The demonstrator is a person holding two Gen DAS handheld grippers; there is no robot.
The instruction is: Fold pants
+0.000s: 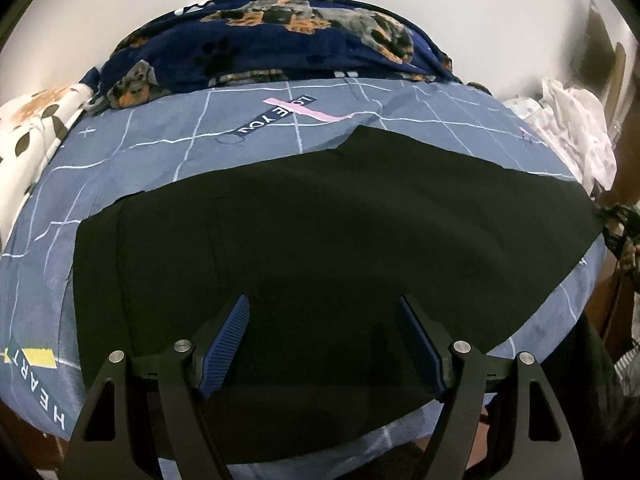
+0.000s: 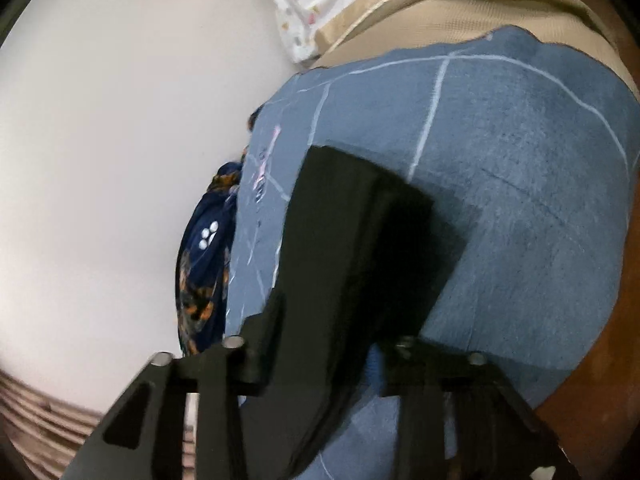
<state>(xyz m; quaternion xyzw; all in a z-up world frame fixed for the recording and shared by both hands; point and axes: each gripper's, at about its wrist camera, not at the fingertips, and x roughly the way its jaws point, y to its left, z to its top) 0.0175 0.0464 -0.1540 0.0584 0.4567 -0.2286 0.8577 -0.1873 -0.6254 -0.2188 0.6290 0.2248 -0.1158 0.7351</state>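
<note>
Nearest the lens: left tongs (image 1: pixel 324 304), released, blue pads (image 1: pixel 224 344) spread wide with nothing pinched between. Poised just above the near edge of the pants (image 1: pixel 320 220), tilted downward, probably to wait over the cloth until the other side is ready.

Ahead of the left tongs: pants, black, spread flat and broad across the blue grid bedsheet (image 1: pixel 160 140); far edge peaked toward the middle, near edge close to the mattress border. Laid flat presumably to give clean fold lines.

Beyond the pants: navy dog-print blanket (image 1: pixel 280 40) bunched against the wall; off to the right of the tongs, crumpled white cloth (image 1: pixel 572 128), clear of the work.

Right tongs (image 2: pixel 340 332): clenched on 1 end of the pants (image 2: pixel 360 232), as far as the blurred view allows; black cloth running out between the jaws and standing up off the bedsheet (image 2: pixel 520 160) in a stiff doubled flap. Held low and near the sheet, likely so the gripped end can be carried over the rest.

Fold judged barely begun: only 1 end raised, bulk of the garment lying open.
</note>
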